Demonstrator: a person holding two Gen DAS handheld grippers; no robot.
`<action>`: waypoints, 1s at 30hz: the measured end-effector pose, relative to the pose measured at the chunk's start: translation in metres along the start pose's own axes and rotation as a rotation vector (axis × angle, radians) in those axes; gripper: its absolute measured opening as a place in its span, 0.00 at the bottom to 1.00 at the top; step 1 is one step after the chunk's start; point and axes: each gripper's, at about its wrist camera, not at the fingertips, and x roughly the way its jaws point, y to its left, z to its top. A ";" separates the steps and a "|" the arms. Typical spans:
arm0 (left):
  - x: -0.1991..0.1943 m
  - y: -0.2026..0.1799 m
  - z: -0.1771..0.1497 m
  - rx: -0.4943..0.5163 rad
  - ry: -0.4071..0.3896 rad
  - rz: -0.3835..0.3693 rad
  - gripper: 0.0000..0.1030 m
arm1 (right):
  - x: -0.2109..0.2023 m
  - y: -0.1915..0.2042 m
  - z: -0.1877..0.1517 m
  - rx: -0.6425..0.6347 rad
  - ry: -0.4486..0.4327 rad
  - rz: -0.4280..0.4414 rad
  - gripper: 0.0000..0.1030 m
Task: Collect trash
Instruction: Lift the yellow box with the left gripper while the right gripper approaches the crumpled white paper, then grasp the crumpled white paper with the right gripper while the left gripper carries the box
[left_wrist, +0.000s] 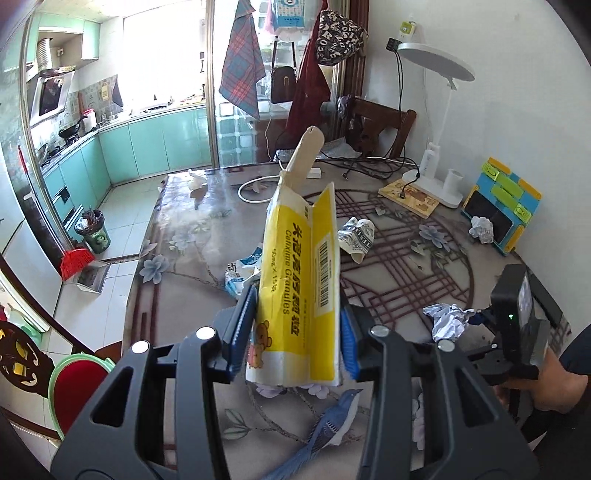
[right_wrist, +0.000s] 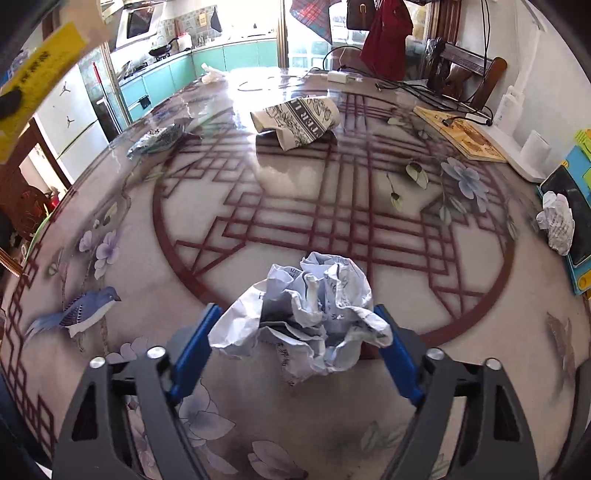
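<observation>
My left gripper (left_wrist: 297, 306) is shut on a yellow medicine box (left_wrist: 291, 258), held upright above the table with its torn flap pointing up. The box's blurred corner (right_wrist: 40, 74) shows at top left in the right wrist view. My right gripper (right_wrist: 297, 314) is low over the table, with a ball of crumpled printed paper (right_wrist: 306, 314) between its blue pads (right_wrist: 194, 347). The paper's edges touch both pads. In the left wrist view the same paper ball (left_wrist: 447, 321) lies by the right gripper's body (left_wrist: 517, 325).
On the glass-topped table (right_wrist: 295, 229) lie a crushed patterned paper cup (right_wrist: 295, 118), another paper ball (right_wrist: 556, 221) by a phone stand (left_wrist: 498, 206), a blue-white wrapper (left_wrist: 242, 269) and a tissue (left_wrist: 195, 181). A lamp base (left_wrist: 432, 181), book and cables fill the far right. A bin (left_wrist: 92, 232) stands on the kitchen floor.
</observation>
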 end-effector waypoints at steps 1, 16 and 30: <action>-0.004 0.005 -0.001 -0.012 -0.004 0.003 0.39 | 0.002 0.001 -0.001 -0.007 0.002 -0.010 0.69; -0.044 0.071 -0.027 -0.148 -0.050 0.103 0.39 | -0.033 0.019 0.000 -0.040 -0.091 -0.041 0.48; -0.078 0.136 -0.038 -0.190 -0.090 0.264 0.40 | -0.098 0.129 0.019 -0.229 -0.247 0.047 0.48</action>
